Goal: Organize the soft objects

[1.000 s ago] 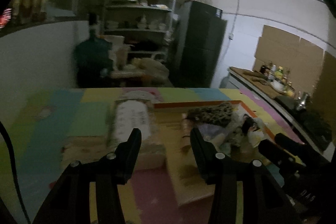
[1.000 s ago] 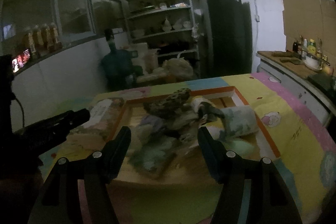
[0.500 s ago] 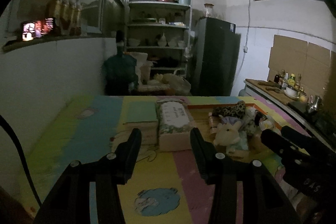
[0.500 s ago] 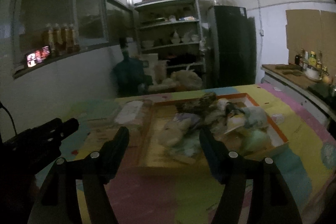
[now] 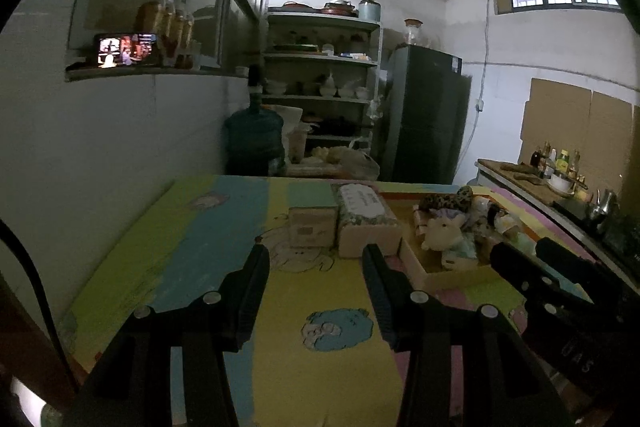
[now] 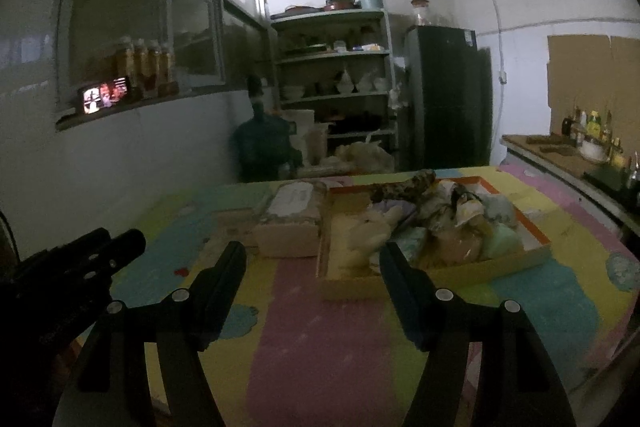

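Pastel patchwork mat point(image 5: 320, 291) covers the whole counter, blocks of green, blue, yellow, pink, with cartoon prints. Dim room behind: dark fridge point(image 5: 426, 115), metal shelf point(image 5: 322, 83) loaded with pots and bowls, green water jug point(image 5: 254, 141) on the floor by the wall.

Shallow cardboard tray point(image 6: 452, 273) with orange rim sits on the right half of the counter. Soft toys point(image 6: 432, 223) are piled inside it: a pale plush animal at the near-left corner, a leopard-print one along the far edge, greenish and white ones to the right. Details too dark to sort further.

Just left of the tray, touching or nearly so, a tan box point(image 5: 368, 223) with a patterned white-label top. Left of that, a smaller brown box point(image 5: 312, 225) with a green top, close beside it.

Left gripper point(image 5: 316, 263) hovers over the bare yellow stretch of mat, near side of the boxes; fingers point(image 5: 250, 291) apart, nothing between them. Right gripper point(image 6: 312, 263) hovers over the pink strip, near side of the tray; fingers point(image 6: 404, 287) spread wider, also empty. Each gripper shows at the edge of the other's view, side by side, both well short of the toys.
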Available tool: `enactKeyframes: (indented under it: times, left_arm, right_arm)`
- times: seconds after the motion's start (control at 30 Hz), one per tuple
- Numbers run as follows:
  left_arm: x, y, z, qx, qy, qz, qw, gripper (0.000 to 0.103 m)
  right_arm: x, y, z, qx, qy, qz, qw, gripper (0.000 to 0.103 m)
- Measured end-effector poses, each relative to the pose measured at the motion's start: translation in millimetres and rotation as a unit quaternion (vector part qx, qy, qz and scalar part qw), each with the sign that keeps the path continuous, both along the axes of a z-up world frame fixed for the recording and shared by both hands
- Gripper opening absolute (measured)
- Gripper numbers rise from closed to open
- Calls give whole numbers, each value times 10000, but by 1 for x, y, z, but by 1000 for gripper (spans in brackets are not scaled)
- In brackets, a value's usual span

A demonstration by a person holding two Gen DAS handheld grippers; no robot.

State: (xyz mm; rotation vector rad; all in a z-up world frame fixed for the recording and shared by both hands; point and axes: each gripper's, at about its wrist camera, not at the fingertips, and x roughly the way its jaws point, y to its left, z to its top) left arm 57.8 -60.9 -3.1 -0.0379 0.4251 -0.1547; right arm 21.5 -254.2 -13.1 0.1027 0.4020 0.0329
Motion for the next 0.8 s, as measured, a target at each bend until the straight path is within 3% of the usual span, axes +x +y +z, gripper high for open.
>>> enactKeyframes:
  times: [0.37, 0.8]
  left_arm:
    - [-31, 9, 4, -67, -166, 21, 9998, 48]
    - [-45, 8, 6, 84, -273, 47, 9996, 48]
  right_arm:
    - [-32, 15, 7, -179, -150, -130, 9996, 71]
    - [-42, 23, 14, -306, -179, -183, 9992, 71]
